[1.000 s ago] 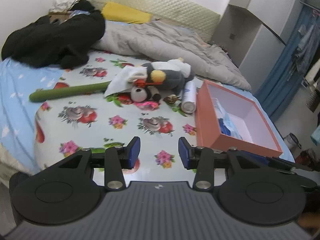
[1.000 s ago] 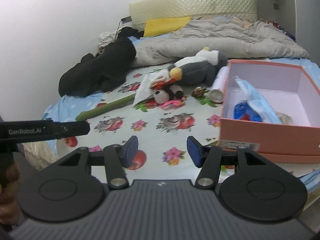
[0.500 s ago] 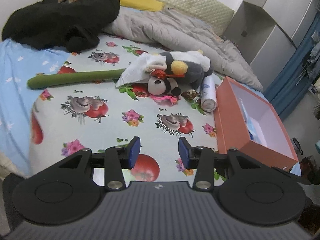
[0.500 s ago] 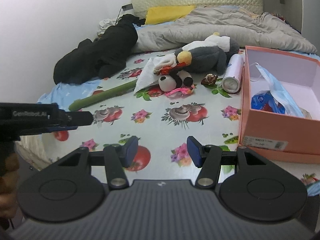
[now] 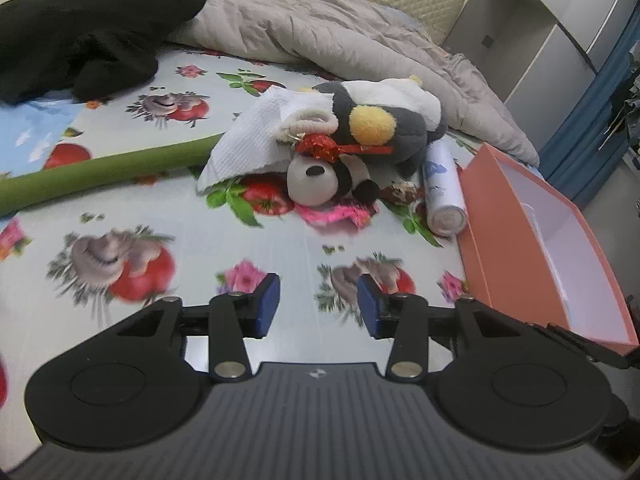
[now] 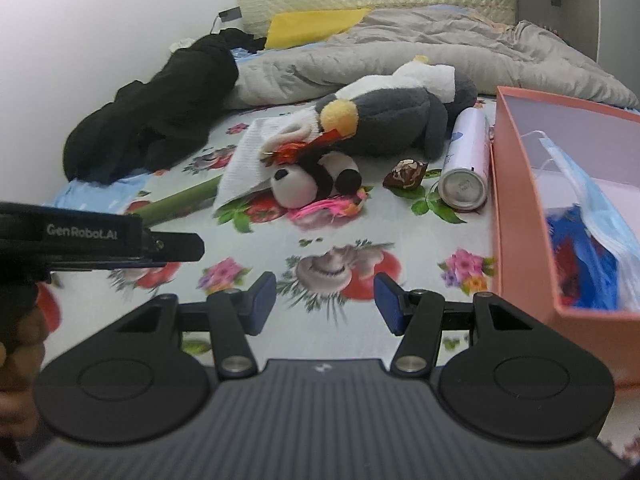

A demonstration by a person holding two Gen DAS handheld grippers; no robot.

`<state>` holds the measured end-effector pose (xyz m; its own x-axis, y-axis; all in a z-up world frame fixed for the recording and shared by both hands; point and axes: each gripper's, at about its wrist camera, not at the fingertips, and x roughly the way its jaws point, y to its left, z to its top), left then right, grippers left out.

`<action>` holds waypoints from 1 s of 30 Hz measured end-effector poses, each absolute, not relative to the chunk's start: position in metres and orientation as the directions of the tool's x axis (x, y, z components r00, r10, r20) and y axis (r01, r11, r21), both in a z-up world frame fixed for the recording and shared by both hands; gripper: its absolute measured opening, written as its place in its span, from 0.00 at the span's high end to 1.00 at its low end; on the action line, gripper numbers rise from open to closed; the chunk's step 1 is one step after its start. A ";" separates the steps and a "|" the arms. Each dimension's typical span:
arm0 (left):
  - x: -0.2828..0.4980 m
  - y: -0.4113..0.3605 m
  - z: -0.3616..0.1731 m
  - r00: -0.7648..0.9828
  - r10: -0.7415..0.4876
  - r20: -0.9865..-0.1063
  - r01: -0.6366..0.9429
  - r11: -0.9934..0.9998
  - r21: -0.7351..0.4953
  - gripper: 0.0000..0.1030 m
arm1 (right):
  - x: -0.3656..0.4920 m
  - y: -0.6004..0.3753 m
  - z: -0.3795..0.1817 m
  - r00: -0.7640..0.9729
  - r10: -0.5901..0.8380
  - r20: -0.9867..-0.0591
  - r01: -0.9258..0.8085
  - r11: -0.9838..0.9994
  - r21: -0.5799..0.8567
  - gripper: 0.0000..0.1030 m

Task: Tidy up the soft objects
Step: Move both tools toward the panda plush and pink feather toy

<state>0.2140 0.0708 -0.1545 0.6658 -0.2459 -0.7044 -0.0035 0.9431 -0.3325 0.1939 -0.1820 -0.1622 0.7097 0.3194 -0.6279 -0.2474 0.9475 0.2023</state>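
Observation:
A heap of soft things lies mid-bed: a grey and white penguin plush [image 5: 400, 120] [image 6: 392, 124], a small panda plush [image 5: 320, 180] [image 6: 312, 178] in front of it, a white cloth [image 5: 256, 140] [image 6: 248, 156] and a pink scrap [image 5: 336, 214] [image 6: 324, 208]. My left gripper [image 5: 319, 306] hangs over the flowered sheet short of the heap, its jaws opening with nothing between them. My right gripper [image 6: 325, 303] is open and empty, also short of the heap. A pink open box [image 5: 536, 248] [image 6: 516, 200] stands to the right, holding a blue mask [image 6: 592, 200].
A spray can [image 5: 442, 184] [image 6: 466, 160] lies between the plush heap and the box, with a small brown wrapper [image 6: 406, 170] beside it. A green foam stick [image 5: 100, 170] stretches left. Black clothing [image 5: 80, 28] [image 6: 160, 112] and a grey duvet [image 5: 328, 32] cover the far side.
Both grippers have moved forward and down toward the plush heap, which now looks larger and nearer. The left jaws stand slightly wider than before.

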 end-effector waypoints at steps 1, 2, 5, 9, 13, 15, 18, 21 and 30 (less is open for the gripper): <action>0.223 0.071 -0.158 0.664 -0.249 -0.705 -0.002 0.942 -0.335 0.49 | 0.202 -0.181 -0.166 0.710 0.316 -0.629 -0.244 0.949 0.202 0.45; 0.231 0.071 -0.162 0.658 -0.261 -0.706 0.006 0.940 -0.342 0.49 | 0.209 -0.180 -0.170 0.711 0.316 -0.628 -0.243 0.949 0.201 0.45; 0.254 0.071 -0.171 0.654 -0.289 -0.699 0.020 0.930 -0.366 0.49 | 0.230 -0.177 -0.182 0.714 0.312 -0.627 -0.241 0.950 0.199 0.45; 0.281 0.073 -0.182 0.658 -0.283 -0.698 0.014 0.931 -0.364 0.48 | 0.258 -0.176 -0.198 0.714 0.298 -0.634 -0.225 0.955 0.195 0.45; 0.308 0.080 -0.191 0.660 -0.294 -0.692 -0.006 0.918 -0.396 0.42 | 0.283 -0.170 -0.211 0.709 0.297 -0.640 -0.229 0.955 0.189 0.46; 0.320 0.079 -0.195 0.658 -0.283 -0.698 -0.004 0.925 -0.379 0.40 | 0.294 -0.166 -0.216 0.709 0.299 -0.639 -0.238 0.954 0.183 0.45; 0.335 0.079 -0.199 0.658 -0.285 -0.697 0.006 0.928 -0.374 0.35 | 0.309 -0.162 -0.223 0.714 0.290 -0.638 -0.233 0.957 0.174 0.45; 0.349 0.078 -0.204 0.649 -0.297 -0.700 0.009 0.924 -0.383 0.32 | 0.323 -0.158 -0.232 0.702 0.307 -0.642 -0.248 0.951 0.183 0.45; 0.374 0.073 -0.221 0.658 -0.314 -0.685 0.014 0.914 -0.406 0.32 | 0.349 -0.148 -0.240 0.713 0.317 -0.626 -0.274 0.947 0.168 0.45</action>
<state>0.3736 0.0734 -0.2207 0.6578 -0.3142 -0.6845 0.0143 0.9139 -0.4057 0.3494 -0.1477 -0.2402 0.7127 0.3172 -0.6257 -0.2738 0.9470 0.1681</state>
